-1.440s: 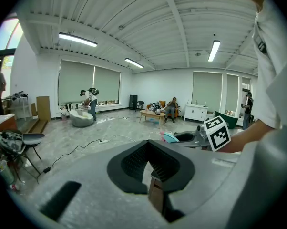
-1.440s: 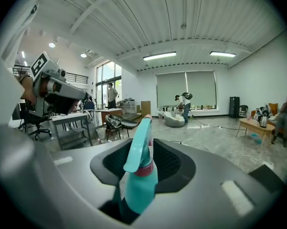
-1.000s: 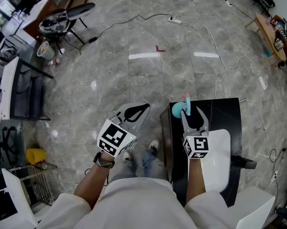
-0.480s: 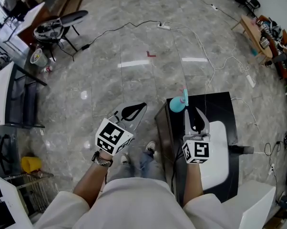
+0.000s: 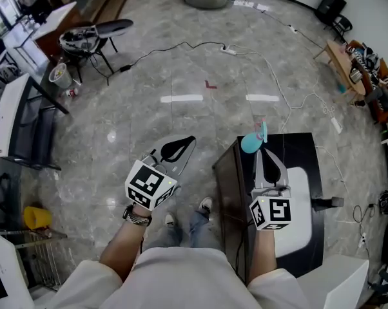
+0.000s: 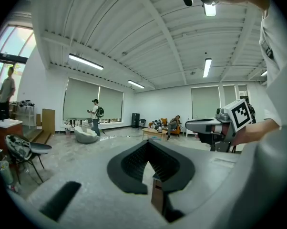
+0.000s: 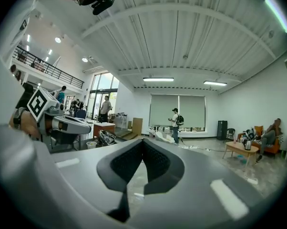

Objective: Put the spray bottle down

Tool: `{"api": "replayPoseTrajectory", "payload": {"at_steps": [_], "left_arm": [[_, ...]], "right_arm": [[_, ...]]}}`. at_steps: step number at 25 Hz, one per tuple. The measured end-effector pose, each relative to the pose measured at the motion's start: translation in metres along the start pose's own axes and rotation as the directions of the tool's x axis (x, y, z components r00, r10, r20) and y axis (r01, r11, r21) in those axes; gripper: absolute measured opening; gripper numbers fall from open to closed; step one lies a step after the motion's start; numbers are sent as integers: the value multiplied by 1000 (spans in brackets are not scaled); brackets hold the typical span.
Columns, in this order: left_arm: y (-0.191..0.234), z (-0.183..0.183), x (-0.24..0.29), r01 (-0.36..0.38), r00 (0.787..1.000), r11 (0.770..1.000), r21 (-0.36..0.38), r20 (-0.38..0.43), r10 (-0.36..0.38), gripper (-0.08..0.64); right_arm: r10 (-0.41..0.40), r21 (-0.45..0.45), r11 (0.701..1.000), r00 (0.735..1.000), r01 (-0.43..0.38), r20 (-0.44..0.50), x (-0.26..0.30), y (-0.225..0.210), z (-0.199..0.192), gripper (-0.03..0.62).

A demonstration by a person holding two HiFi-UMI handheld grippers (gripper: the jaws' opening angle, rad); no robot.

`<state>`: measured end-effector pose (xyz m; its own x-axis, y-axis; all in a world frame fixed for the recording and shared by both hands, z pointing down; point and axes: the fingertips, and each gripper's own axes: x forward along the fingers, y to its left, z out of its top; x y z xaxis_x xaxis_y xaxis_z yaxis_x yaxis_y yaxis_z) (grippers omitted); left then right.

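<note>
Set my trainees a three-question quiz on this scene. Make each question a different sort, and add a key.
1. True or false: the teal plastic spray bottle with the pink trigger sits on the black table.
2. Multiple choice: the right tongs are A) shut on the bottle, B) shut and empty, C) wide open.
3. Fill in: the left tongs hang not over the table but over the grey stone ____.
Key: 1 true; 2 B; 3 floor.
</note>
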<state>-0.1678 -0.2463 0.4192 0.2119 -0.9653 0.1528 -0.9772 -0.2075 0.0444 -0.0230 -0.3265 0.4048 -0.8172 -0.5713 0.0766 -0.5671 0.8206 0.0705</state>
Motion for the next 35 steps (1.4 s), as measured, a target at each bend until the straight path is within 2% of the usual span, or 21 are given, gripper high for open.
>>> {"api": "replayPoseTrajectory", "payload": {"at_steps": [13,20,35], "left_arm": [[25,33,-110,-102,989,993,58,111,96,3],[20,51,-136,-105,983,991,86,158,90,5],[14,59,-162,-84,984,990,117,167,63,3]], "right_arm": [[47,-11,999,997,-46,62,-30,88,69,5],[63,-31,998,996,-61,57,-43,117,84,5],[81,-40,996,996,-80,37,-53,148,90,5]]}}
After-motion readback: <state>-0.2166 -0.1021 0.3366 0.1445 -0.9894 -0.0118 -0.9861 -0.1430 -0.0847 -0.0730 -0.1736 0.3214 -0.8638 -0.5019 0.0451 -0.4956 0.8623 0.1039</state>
